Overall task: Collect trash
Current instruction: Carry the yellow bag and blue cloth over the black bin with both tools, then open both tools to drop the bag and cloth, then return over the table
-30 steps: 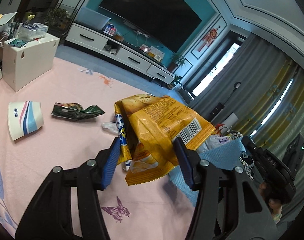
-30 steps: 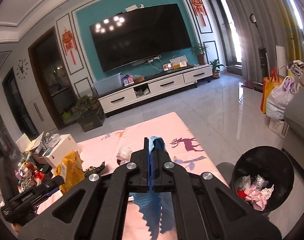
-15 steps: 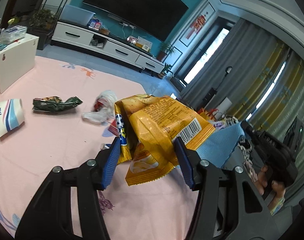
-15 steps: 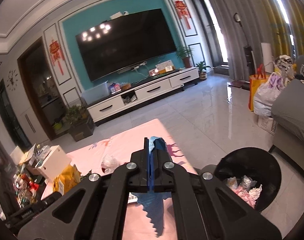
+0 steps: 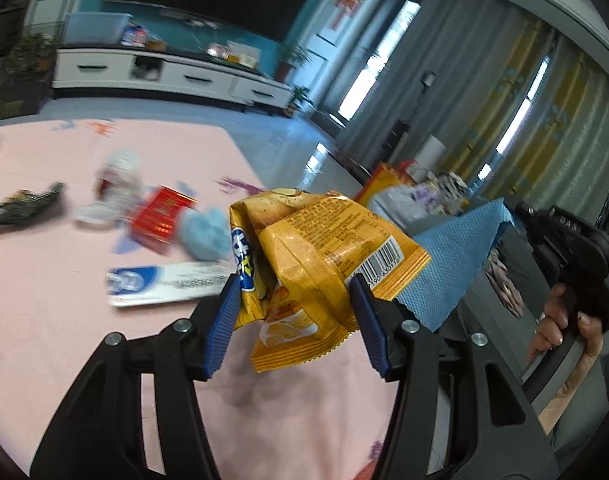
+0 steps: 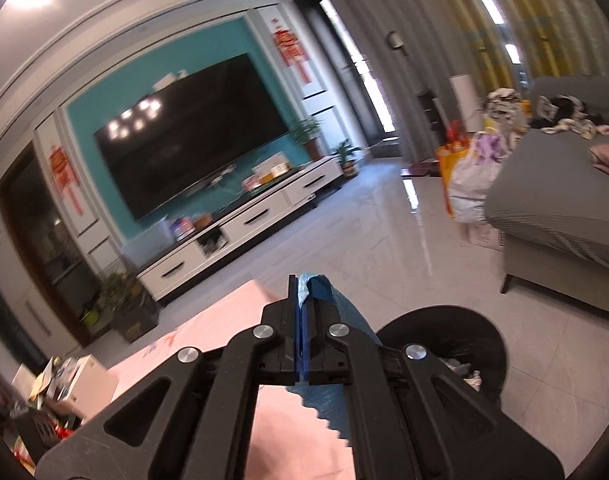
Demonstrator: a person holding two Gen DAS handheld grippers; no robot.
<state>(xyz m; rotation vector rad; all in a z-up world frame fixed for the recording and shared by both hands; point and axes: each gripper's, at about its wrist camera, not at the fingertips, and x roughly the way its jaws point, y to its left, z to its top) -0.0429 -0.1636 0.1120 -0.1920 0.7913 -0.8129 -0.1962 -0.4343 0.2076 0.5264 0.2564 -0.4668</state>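
Note:
My left gripper (image 5: 294, 284) is shut on a crumpled orange snack bag (image 5: 324, 252), held above the pink tablecloth (image 5: 48, 292). My right gripper (image 6: 302, 292) is shut on a blue paper napkin (image 6: 336, 408) that hangs below the pads; the same napkin (image 5: 452, 264) shows in the left wrist view, with a hand (image 5: 560, 320) on the right gripper's handle. A black trash bin (image 6: 460, 332) with crumpled waste inside stands on the floor just right of the right gripper. More litter lies on the cloth: a toothpaste box (image 5: 160, 284), a red packet (image 5: 160, 216), a blue wad (image 5: 204, 232), a green wrapper (image 5: 20, 208).
A grey sofa (image 6: 560, 204) stands at the right with bags (image 6: 472, 172) beside it. A white TV cabinet (image 6: 244, 224) and a large TV (image 6: 192, 136) fill the far wall. A white box (image 6: 84, 376) with clutter sits at the table's left. A crumpled white plastic wrapper (image 5: 116, 184) lies mid-table.
Both grippers have swung to the right with their loads. The bin now lies closer under the right gripper, and the left view has passed the paper cup and reached the toothpaste box and red packet.

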